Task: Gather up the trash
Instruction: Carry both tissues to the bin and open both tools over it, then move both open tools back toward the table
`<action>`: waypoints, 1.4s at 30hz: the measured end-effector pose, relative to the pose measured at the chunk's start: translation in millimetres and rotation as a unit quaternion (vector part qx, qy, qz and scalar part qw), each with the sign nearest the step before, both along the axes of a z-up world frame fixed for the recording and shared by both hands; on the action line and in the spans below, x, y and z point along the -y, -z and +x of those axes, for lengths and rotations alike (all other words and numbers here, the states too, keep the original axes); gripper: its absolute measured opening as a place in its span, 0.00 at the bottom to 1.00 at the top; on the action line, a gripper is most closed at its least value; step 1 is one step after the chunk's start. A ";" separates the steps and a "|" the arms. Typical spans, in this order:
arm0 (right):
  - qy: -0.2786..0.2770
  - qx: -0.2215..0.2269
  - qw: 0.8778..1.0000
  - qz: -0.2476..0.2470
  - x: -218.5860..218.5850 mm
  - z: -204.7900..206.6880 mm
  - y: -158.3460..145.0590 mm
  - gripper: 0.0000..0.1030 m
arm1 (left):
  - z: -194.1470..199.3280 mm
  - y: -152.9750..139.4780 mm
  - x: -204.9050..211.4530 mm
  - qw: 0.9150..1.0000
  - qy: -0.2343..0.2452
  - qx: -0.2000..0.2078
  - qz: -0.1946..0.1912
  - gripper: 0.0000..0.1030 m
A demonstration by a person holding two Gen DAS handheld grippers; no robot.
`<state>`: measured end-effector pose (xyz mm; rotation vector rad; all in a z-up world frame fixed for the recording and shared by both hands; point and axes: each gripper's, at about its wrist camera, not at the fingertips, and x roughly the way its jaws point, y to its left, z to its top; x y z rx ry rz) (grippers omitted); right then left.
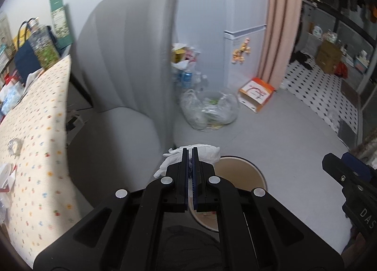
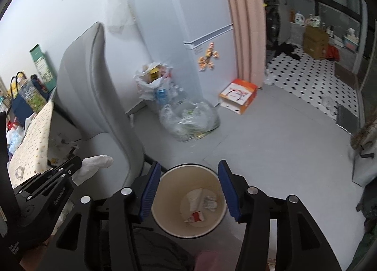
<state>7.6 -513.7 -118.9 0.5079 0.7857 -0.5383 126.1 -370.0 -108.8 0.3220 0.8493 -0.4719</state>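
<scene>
**Tissue pinched, bin below**

Fingers of the left gripper [image 1: 190, 153] are pressed together on a crumpled white paper tissue [image 1: 207, 152], which sticks out past the tips just beyond the rim of the round cream waste bin [image 1: 238, 172] on the grey floor. I judge the wad very light, soft and springy, so it may cling to the blue pads or drift aside when I let go; the thick middle is the safest hold. Right gripper [image 2: 189, 189] hangs spread and empty over the bin mouth, where scraps already lie. Beside the bin stands a grey upholstered chair [image 2: 94, 96].
</scene>
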 end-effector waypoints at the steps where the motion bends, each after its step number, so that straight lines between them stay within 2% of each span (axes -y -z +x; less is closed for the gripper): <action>1: 0.007 -0.001 1.000 -0.003 3.4 -3.9 -1.1 0.51 | -3.3 1.1 5.8 1.000 0.008 -0.002 -0.001 0.03; 7: 0.046 -0.004 0.999 -0.023 21.6 -27.8 -10.0 0.63 | -15.5 9.0 33.7 0.999 0.045 -0.023 -0.006 0.04; 9: 0.056 -0.006 0.998 -0.027 25.6 -33.6 -10.5 0.68 | -16.2 10.5 38.3 0.998 0.052 -0.032 -0.014 0.08; 10: 0.060 -0.008 0.998 -0.028 26.3 -35.0 -10.7 0.70 | -15.0 10.9 38.8 0.998 0.053 -0.036 -0.018 0.20; 11: 0.064 -0.009 0.998 -0.028 27.7 -36.5 -10.7 0.72 | -14.8 10.4 38.3 0.997 0.054 -0.039 -0.025 0.39; 13: 0.068 -0.009 0.997 -0.029 29.2 -38.9 -10.1 0.74 | -15.3 5.8 35.2 0.997 0.055 -0.036 -0.041 0.57; 14: 0.068 -0.008 0.997 -0.029 29.7 -39.2 -10.1 0.77 | -16.1 3.1 34.0 0.997 0.055 -0.030 -0.043 0.60; 19: 0.059 -0.003 0.998 -0.033 24.6 -35.9 -11.7 0.81 | -14.3 -2.5 21.6 0.998 0.041 -0.029 -0.049 0.69; 23: 0.052 0.004 0.998 -0.038 16.9 -34.7 -18.1 0.84 | -12.3 -12.3 9.2 0.998 0.028 -0.018 -0.054 0.73; 32: 0.013 0.022 0.998 -0.063 -17.4 -22.7 -43.0 0.88 | -15.7 -48.0 -39.0 0.997 -0.018 0.027 -0.065 0.89; 42: -0.049 0.042 0.994 -0.091 -82.1 -4.5 -75.2 0.89 | -16.8 -75.6 -123.0 0.991 -0.088 0.059 -0.087 0.91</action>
